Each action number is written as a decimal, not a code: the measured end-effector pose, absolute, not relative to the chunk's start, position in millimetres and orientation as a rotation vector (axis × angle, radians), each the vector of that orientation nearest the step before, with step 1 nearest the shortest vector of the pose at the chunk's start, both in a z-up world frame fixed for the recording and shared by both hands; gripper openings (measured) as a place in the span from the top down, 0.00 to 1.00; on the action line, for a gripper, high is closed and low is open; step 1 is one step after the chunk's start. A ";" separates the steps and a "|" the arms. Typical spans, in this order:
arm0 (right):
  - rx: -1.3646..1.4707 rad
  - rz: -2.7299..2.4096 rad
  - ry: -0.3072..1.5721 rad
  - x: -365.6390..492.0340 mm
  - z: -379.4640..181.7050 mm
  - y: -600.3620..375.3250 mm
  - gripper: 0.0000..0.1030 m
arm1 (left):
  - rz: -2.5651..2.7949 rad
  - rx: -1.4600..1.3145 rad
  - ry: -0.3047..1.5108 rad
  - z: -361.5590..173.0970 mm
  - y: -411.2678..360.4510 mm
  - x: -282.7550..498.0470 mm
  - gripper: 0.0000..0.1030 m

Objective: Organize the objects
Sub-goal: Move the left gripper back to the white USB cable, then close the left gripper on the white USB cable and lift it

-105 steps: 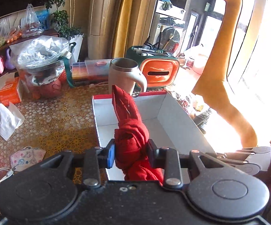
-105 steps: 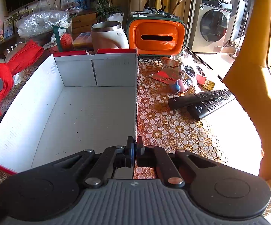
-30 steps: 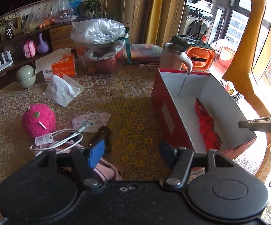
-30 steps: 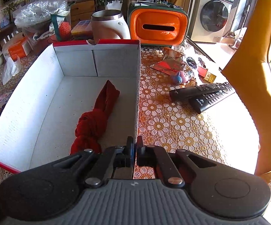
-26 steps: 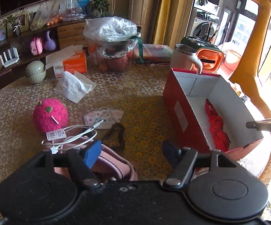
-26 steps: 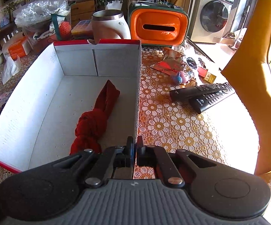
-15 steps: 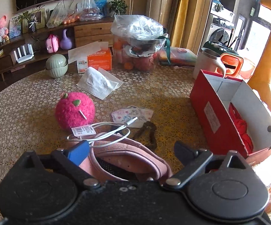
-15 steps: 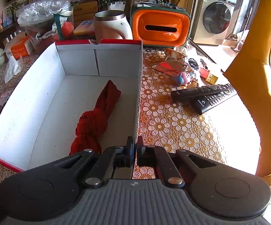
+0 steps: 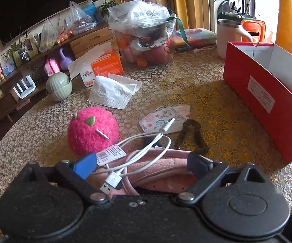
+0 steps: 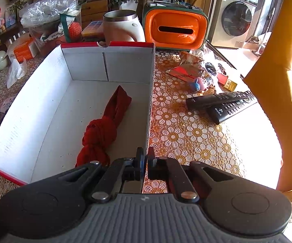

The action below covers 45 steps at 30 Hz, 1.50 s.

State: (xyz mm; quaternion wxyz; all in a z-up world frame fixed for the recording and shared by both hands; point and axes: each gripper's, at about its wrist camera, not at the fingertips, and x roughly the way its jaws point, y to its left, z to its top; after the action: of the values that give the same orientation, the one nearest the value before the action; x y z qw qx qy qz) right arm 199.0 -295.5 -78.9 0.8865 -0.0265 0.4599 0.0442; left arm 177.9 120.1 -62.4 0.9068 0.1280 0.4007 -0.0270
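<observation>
"KAIXIN" on orange tissue box (image 9: 103, 65)

black left gripper (image 9: 142, 165), one blue-padded fingers (image 9: 84, 165) tip.

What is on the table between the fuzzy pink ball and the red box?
In the left wrist view, a patterned face mask and a dark scrunchie lie between the fuzzy pink ball and the red box.

A big dark TV (image 9: 34, 10) hangs on the pale wall. Under it a long wooden shelf (image 9: 85, 40) runs along the wall. Yellow curtains (image 9: 181, 2) hang at the back. A washing machine (image 10: 235, 14) stands in the far corner. Bright sun comes in from the right and shines on the flowery tablecloth (image 10: 186, 133).
</observation>
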 end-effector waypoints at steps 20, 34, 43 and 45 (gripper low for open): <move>-0.063 0.081 0.970 200.8 -81.0 -294.3 0.98 | -0.159 0.144 0.930 -89.0 136.3 210.8 0.42; -0.061 0.079 0.970 201.0 -82.1 -293.9 0.98 | -0.140 0.058 0.942 -77.8 147.7 208.7 0.93; -0.064 0.079 0.964 201.6 -80.9 -293.6 0.97 | -0.098 0.001 0.886 -50.3 149.2 197.7 0.93; -0.065 0.080 0.962 201.7 -81.2 -293.3 0.97 | -0.095 -0.014 0.864 -39.5 146.6 194.2 0.93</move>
State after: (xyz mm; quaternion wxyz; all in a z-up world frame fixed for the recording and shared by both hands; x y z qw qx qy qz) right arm 201.7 -293.3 -81.2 0.8853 -0.0311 0.4624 0.0382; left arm 194.2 146.6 -39.5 0.9071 -0.0067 0.4184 -0.0461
